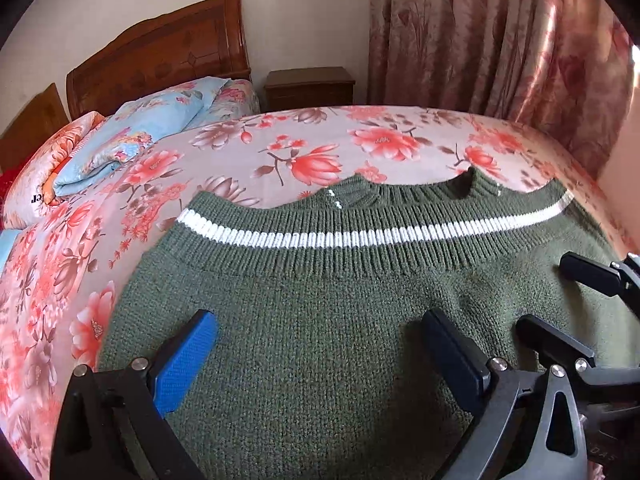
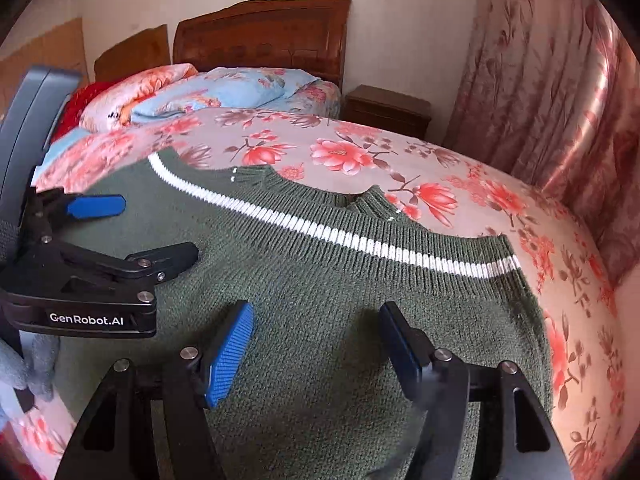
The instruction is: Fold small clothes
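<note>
A dark green knitted sweater (image 1: 320, 320) with a white stripe (image 1: 340, 238) across its ribbed band lies flat on the bed; it also shows in the right wrist view (image 2: 340, 320). Two ribbed cuffs stick out past the band at the far edge. My left gripper (image 1: 320, 328) is open just above the sweater, holding nothing. My right gripper (image 2: 316, 320) is open above the sweater too, empty. In the left wrist view the right gripper (image 1: 560, 296) sits at the right edge. In the right wrist view the left gripper (image 2: 156, 228) sits at the left, open.
The bed has a pink floral sheet (image 1: 320, 148). Folded quilts and pillows (image 1: 120, 140) lie at its far left by the wooden headboard (image 1: 160, 52). A wooden nightstand (image 1: 310, 88) and floral curtains (image 1: 500, 40) stand beyond the bed.
</note>
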A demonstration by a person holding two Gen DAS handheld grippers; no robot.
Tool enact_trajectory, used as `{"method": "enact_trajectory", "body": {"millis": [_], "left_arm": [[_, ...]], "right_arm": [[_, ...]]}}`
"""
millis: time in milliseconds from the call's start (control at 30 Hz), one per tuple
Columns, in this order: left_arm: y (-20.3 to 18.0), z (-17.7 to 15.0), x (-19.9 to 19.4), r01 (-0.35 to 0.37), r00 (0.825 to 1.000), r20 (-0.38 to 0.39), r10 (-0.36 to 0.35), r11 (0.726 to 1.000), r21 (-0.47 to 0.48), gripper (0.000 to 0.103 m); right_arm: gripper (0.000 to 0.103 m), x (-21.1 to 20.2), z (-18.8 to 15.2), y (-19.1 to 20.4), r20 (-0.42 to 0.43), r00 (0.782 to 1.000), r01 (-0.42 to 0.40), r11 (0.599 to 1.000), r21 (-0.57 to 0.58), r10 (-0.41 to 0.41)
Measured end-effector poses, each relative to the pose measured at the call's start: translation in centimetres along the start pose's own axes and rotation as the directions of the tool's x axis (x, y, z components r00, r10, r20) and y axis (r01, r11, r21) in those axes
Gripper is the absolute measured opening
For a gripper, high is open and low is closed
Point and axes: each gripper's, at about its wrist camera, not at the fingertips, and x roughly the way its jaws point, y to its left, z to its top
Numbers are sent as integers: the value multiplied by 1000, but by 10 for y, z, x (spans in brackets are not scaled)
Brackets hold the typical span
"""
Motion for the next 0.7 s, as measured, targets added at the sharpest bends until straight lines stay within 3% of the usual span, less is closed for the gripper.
{"method": "enact_trajectory", "body": {"millis": [233, 367, 433, 500, 600, 700], "left_arm": [[39, -40, -31, 19, 997, 79, -19, 1000, 2, 103], [54, -48, -37, 36, 997, 72, -32, 998, -59, 103], [47, -44, -38, 2, 999, 51, 1, 998, -61, 103], [36, -40, -46, 19, 998, 57, -15, 998, -67, 103], [6, -36, -60, 69, 993, 97, -68, 997, -14, 103], [-24, -39, -52, 20, 996, 80, -27, 995, 96, 103]], "right_arm": [[66, -26, -36, -48, 4, 1000, -15, 998, 67, 15], [65, -39, -55, -66, 37, 998, -60, 993, 102, 56], [65, -40, -54, -62, 22, 999, -28, 994, 109, 26], [65, -41, -47, -53, -1, 1000, 9, 993, 119, -9], [65, -46, -38, -30, 28, 997, -68, 993, 98, 66], [65, -42, -37, 4, 7, 996, -86, 996, -4, 86]]}}
